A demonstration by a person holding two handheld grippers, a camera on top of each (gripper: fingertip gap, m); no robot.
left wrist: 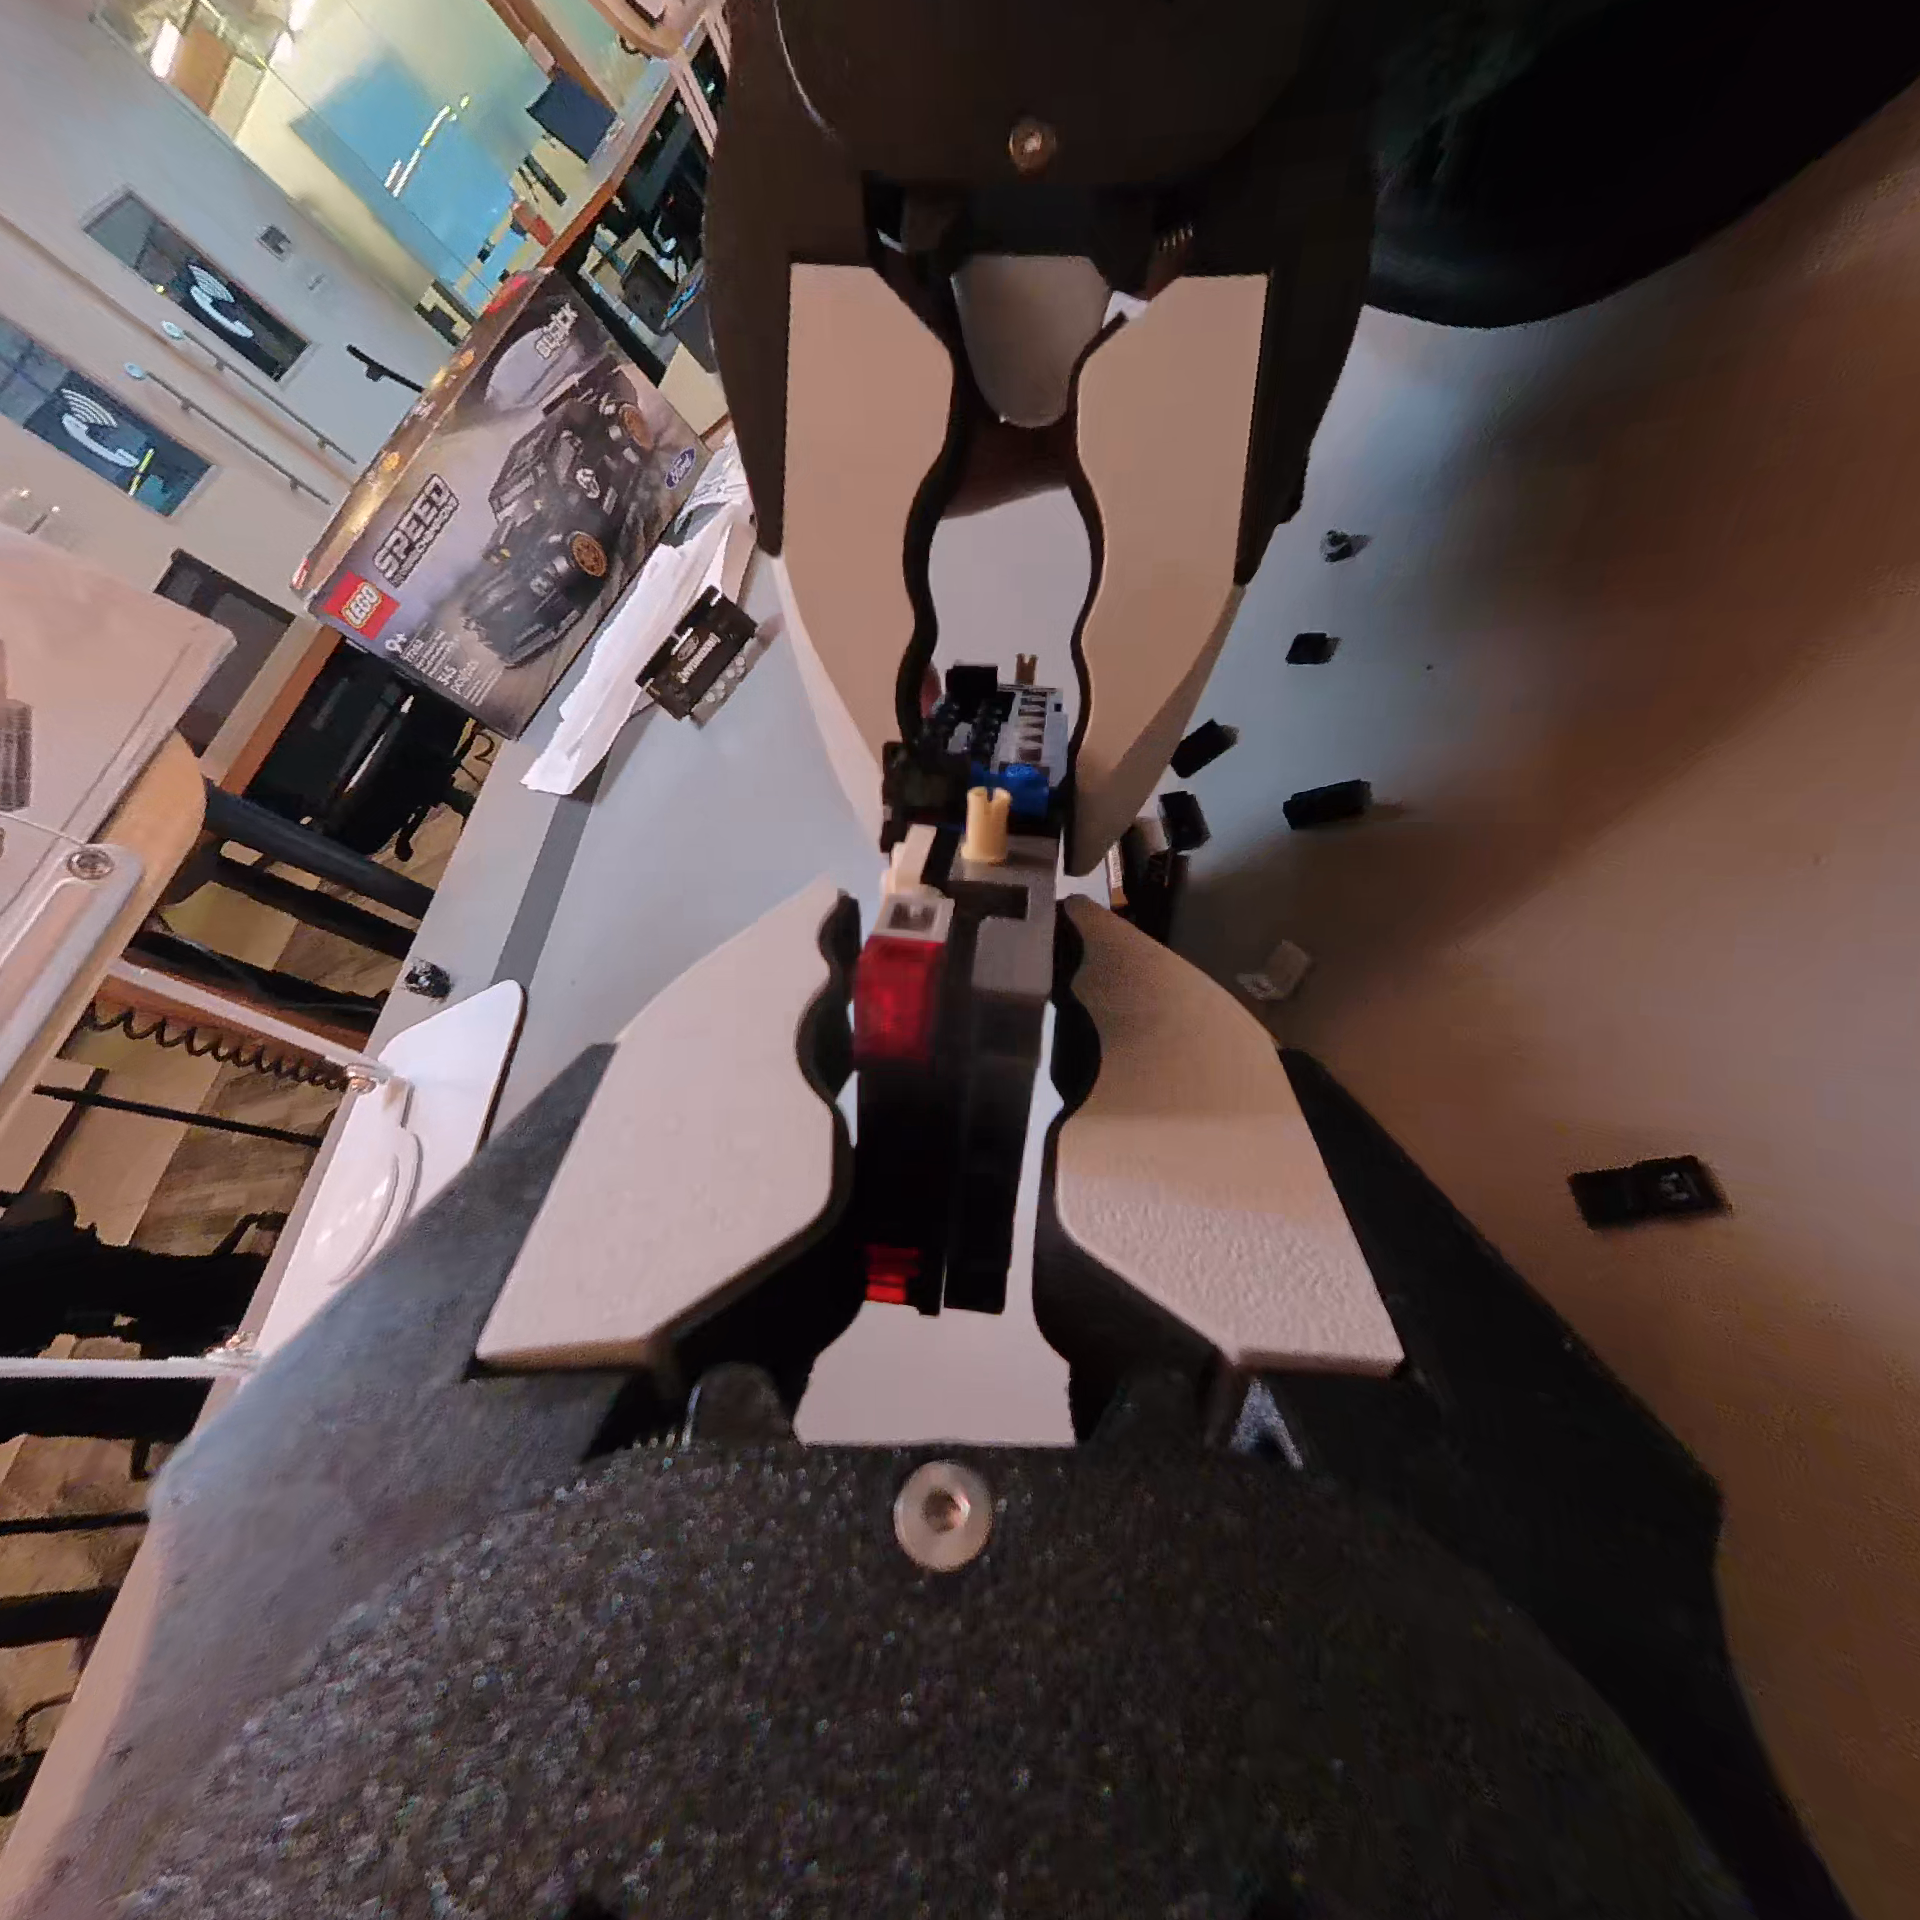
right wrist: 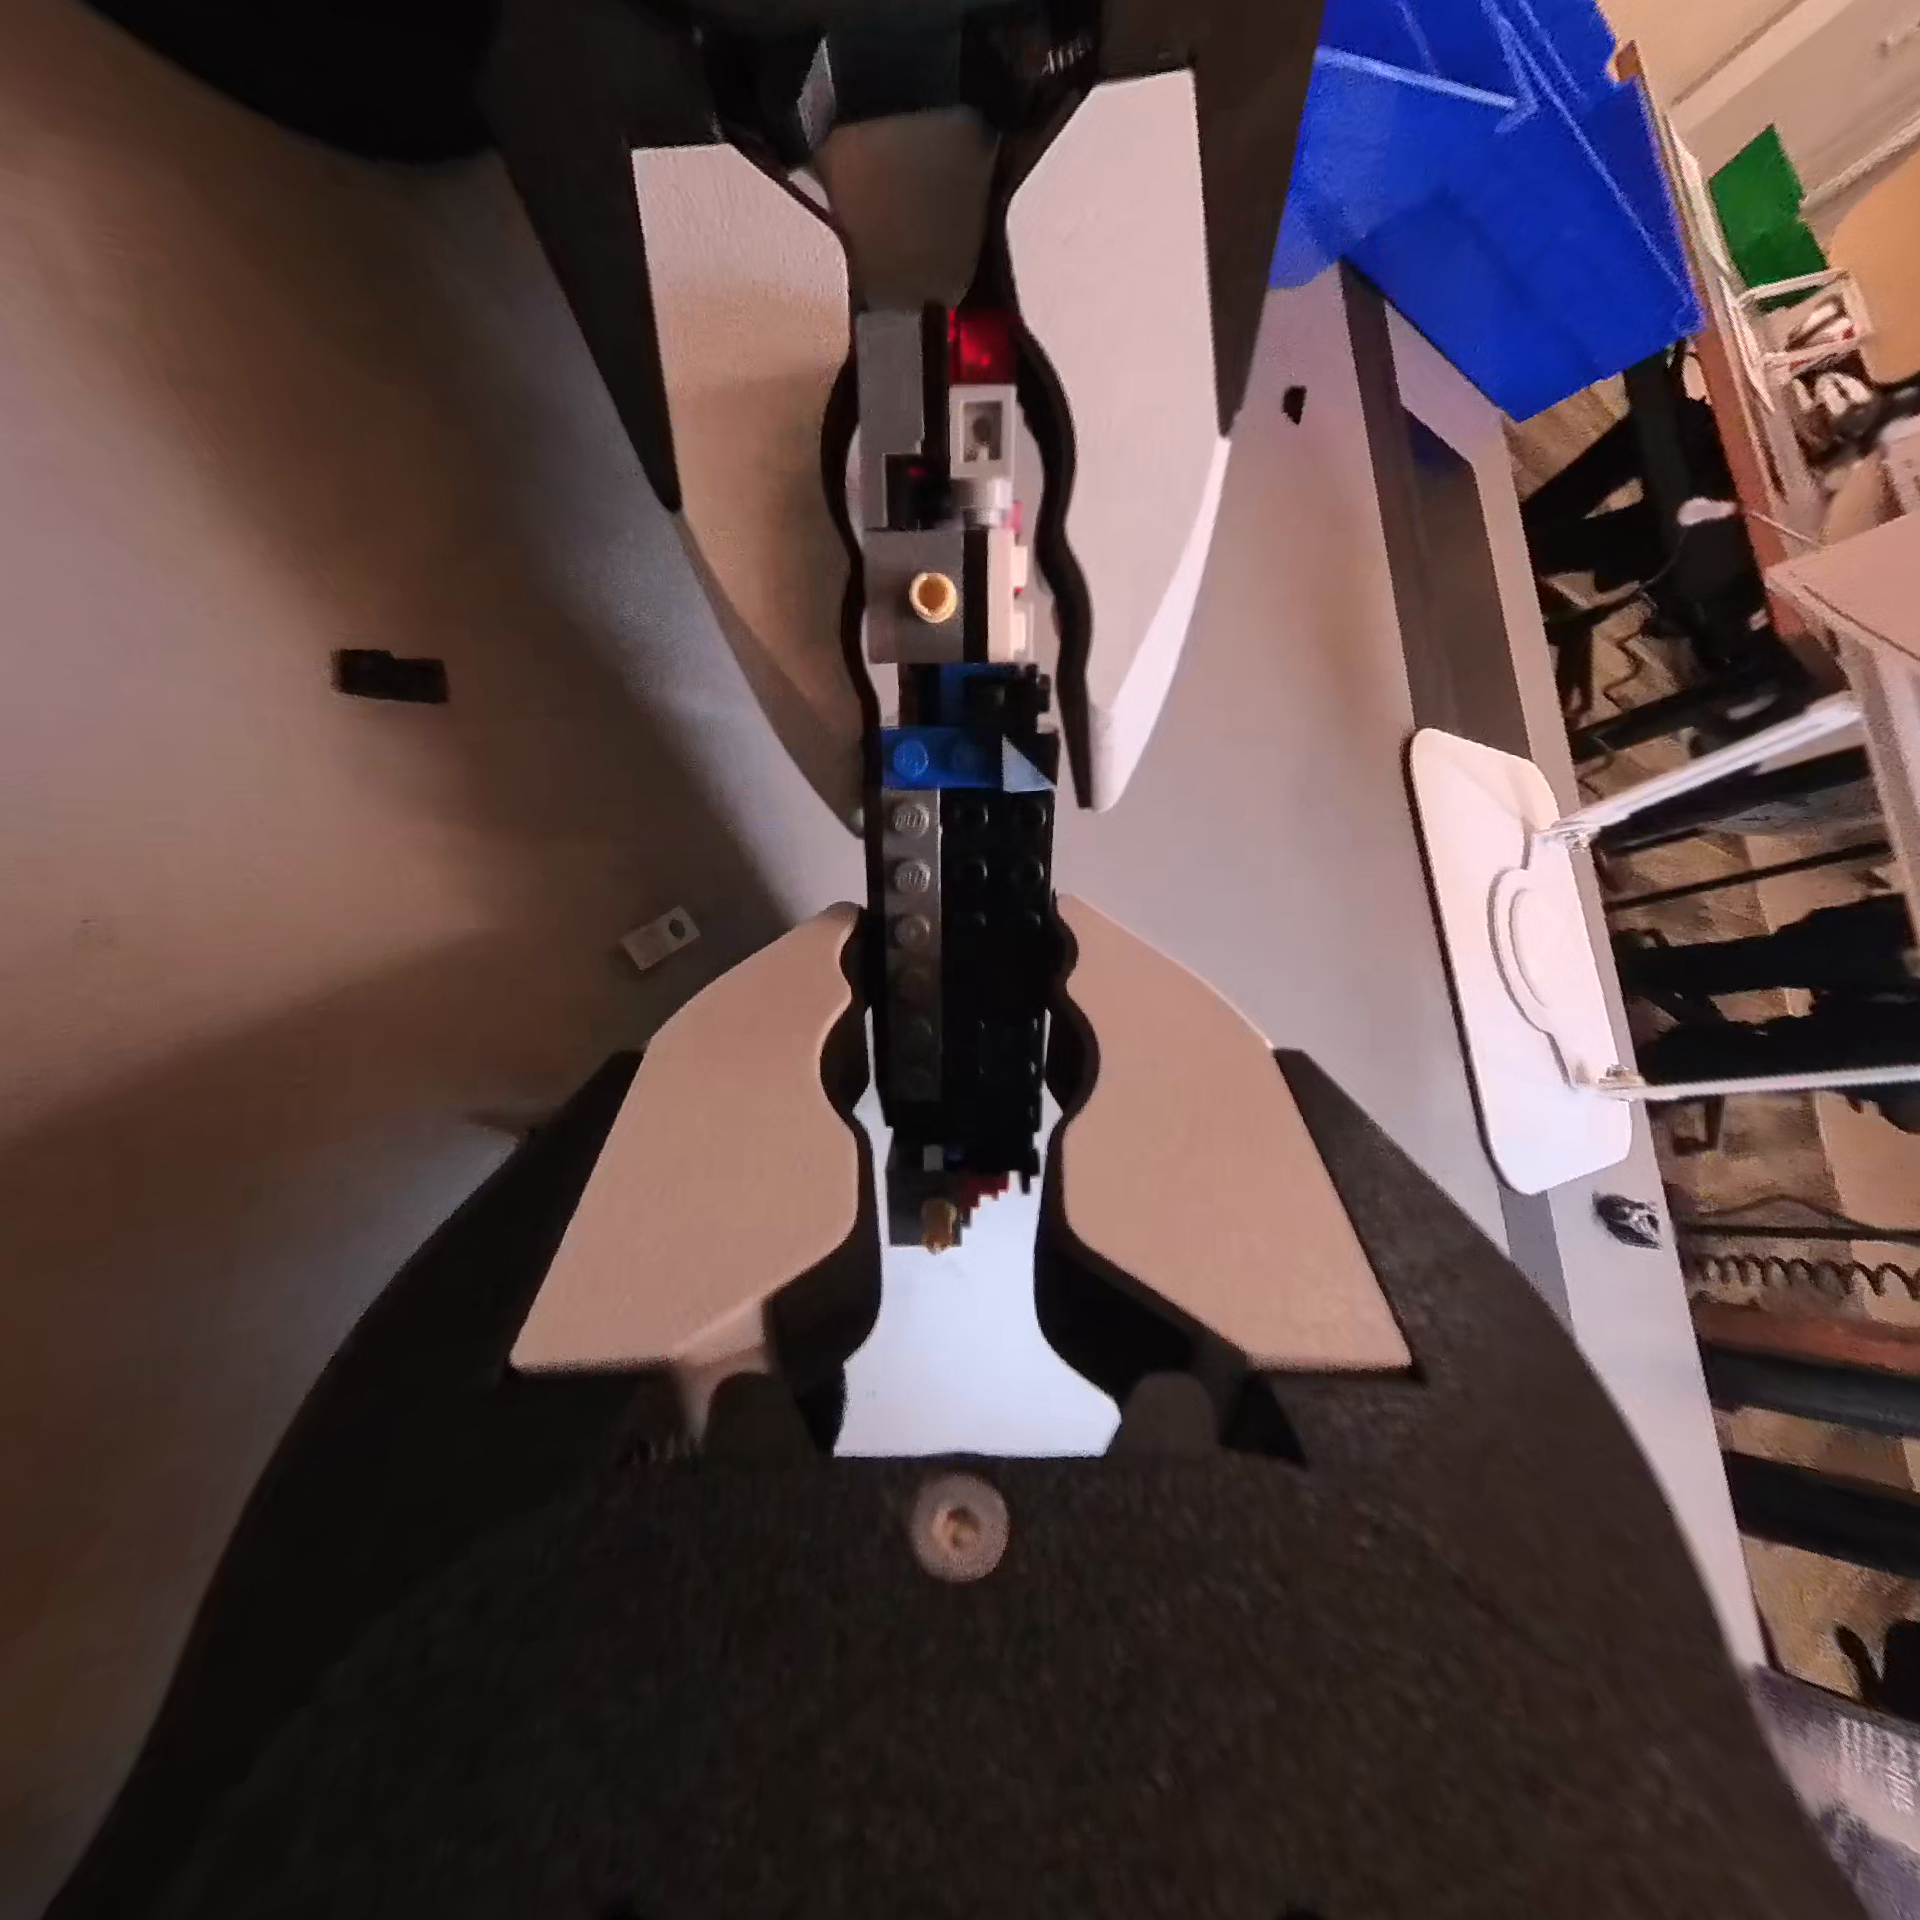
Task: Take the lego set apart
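A partly built lego car body (left wrist: 997,997) of black, grey, red and blue bricks is held in the air between both grippers, which face each other. My left gripper (left wrist: 956,904) is shut on the end with the red and grey bricks. My right gripper (left wrist: 982,790) clamps the far end with the blue bricks. In the right wrist view my right gripper (right wrist: 961,914) is shut on the black and grey studded plates of the lego body (right wrist: 997,935), and the left gripper (right wrist: 977,769) grips the grey and red end beyond. A tan pin (right wrist: 932,595) sticks out of a grey brick.
Several loose black pieces (left wrist: 1647,1193) and a small grey piece (right wrist: 657,940) lie on the table. The lego box (left wrist: 509,530) stands at the table's far edge beside white paper (left wrist: 644,644). A blue bin (right wrist: 1475,177) and a white plate-shaped stand (right wrist: 1507,966) sit near the table edge.
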